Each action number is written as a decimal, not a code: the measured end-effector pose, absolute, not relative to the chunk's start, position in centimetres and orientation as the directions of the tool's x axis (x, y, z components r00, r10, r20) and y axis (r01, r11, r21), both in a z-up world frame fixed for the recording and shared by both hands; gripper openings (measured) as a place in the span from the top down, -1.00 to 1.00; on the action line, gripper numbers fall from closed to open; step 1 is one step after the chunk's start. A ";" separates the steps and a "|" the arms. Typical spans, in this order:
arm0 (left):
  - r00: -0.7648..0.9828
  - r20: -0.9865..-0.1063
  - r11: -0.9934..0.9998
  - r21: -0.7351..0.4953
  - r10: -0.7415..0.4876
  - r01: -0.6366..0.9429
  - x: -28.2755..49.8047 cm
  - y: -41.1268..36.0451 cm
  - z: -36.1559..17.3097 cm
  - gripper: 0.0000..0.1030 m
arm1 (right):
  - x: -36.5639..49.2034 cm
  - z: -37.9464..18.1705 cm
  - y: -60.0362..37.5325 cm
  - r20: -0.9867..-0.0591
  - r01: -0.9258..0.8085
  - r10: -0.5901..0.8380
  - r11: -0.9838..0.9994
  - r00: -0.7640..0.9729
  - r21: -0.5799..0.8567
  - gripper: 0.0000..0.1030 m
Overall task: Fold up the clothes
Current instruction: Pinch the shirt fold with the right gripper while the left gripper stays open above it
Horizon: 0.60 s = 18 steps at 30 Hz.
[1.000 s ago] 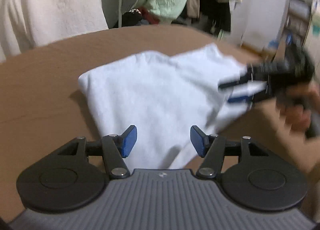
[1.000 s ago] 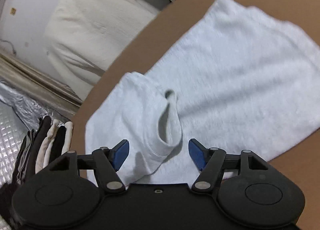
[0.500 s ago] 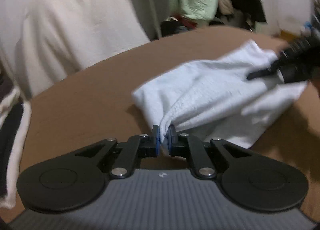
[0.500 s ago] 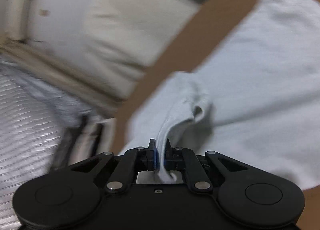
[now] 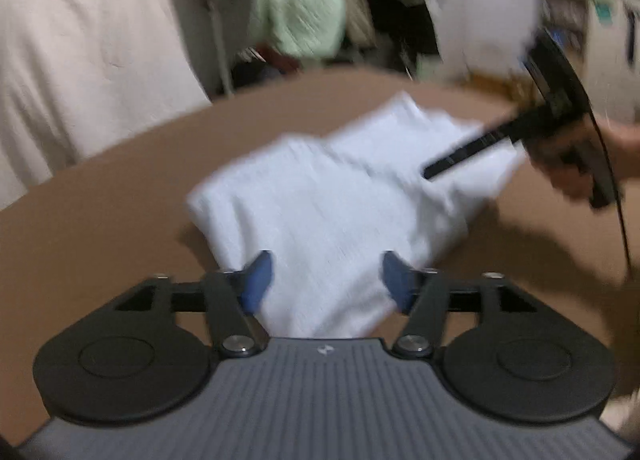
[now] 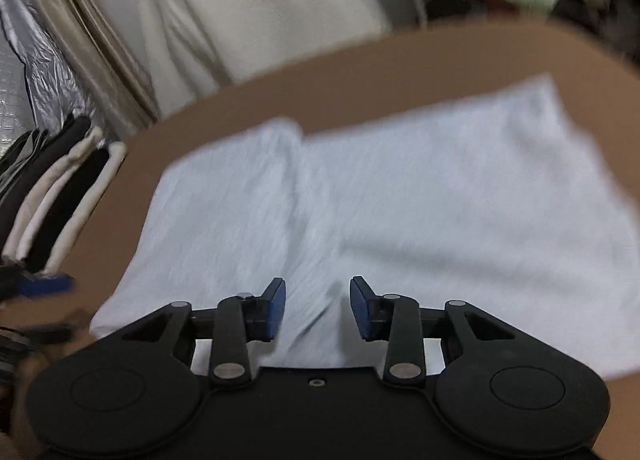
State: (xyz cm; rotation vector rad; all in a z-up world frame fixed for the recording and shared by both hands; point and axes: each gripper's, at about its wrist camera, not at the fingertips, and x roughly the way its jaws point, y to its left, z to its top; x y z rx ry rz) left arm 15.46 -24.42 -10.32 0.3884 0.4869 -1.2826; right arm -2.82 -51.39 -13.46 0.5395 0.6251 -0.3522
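— White garment (image 6: 400, 200) lies folded on the brown tabletop (image 5: 100, 220)?

— Yes. My left gripper (image 5: 326, 280) and right gripper (image 6: 318, 308) are both opening, holding nothing.

— Risk?

— A pad could snag the cloth as I lift, undoing the fold.

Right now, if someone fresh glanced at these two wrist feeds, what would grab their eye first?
The white garment stands out first, folded into a rough block in the middle of the brown table. Next come both grippers: the left gripper and the right gripper each hang over its near edge, jaws opening, pads clear of the cloth. At the table's left edge in the right wrist view, a stack of dark and cream folded clothes also draws the eye.
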 end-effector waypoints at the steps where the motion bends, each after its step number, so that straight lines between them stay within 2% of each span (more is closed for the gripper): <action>1: 0.201 -0.543 0.286 -0.075 -0.815 0.955 16.7 -25.1 -10.4 -0.27 | -2.9 -12.8 -51.9 -0.614 0.460 -0.161 0.809 0.773 0.367 0.03; 4: 0.185 -0.537 0.392 -0.303 -0.823 0.869 20.4 -27.1 -11.0 -0.26 | -1.2 -12.4 -54.1 -0.602 0.427 -0.120 0.812 0.789 0.398 -0.17; 8: 0.162 -0.694 0.505 -0.324 -0.701 0.800 21.3 -31.4 -15.2 -0.26 | 4.3 -14.2 -57.3 -0.623 0.371 -0.032 0.826 0.782 0.424 -0.18; 10: 0.154 -0.705 0.501 -0.316 -0.692 0.806 20.5 -30.7 -16.3 -0.26 | 7.5 -15.5 -58.7 -0.632 0.334 0.045 0.819 0.774 0.468 -0.31; 12: 0.145 -0.715 0.496 -0.311 -0.684 0.811 19.6 -29.9 -17.3 -0.26 | 9.9 -16.6 -59.6 -0.625 0.301 0.101 0.810 0.774 0.504 -0.31; 13: 0.133 -0.718 0.491 -0.318 -0.683 0.811 19.1 -29.4 -17.2 -0.26 | 10.6 -16.7 -59.6 -0.613 0.284 0.108 0.813 0.783 0.507 0.07; 14: 0.119 -0.720 0.485 -0.327 -0.683 0.811 18.6 -28.9 -17.0 -0.26 | 10.5 -15.9 -59.1 -0.585 0.255 0.098 0.833 0.805 0.490 0.55; 15: 0.099 -0.721 0.475 -0.341 -0.686 0.811 18.5 -28.7 -16.9 -0.26 | 10.5 -15.1 -58.6 -0.556 0.226 0.088 0.852 0.826 0.472 0.82; 18: 0.046 -0.713 0.433 -0.372 -0.700 0.821 18.3 -28.1 -16.3 -0.26 | 9.3 -12.4 -57.2 -0.457 0.154 0.071 0.886 0.887 0.437 0.83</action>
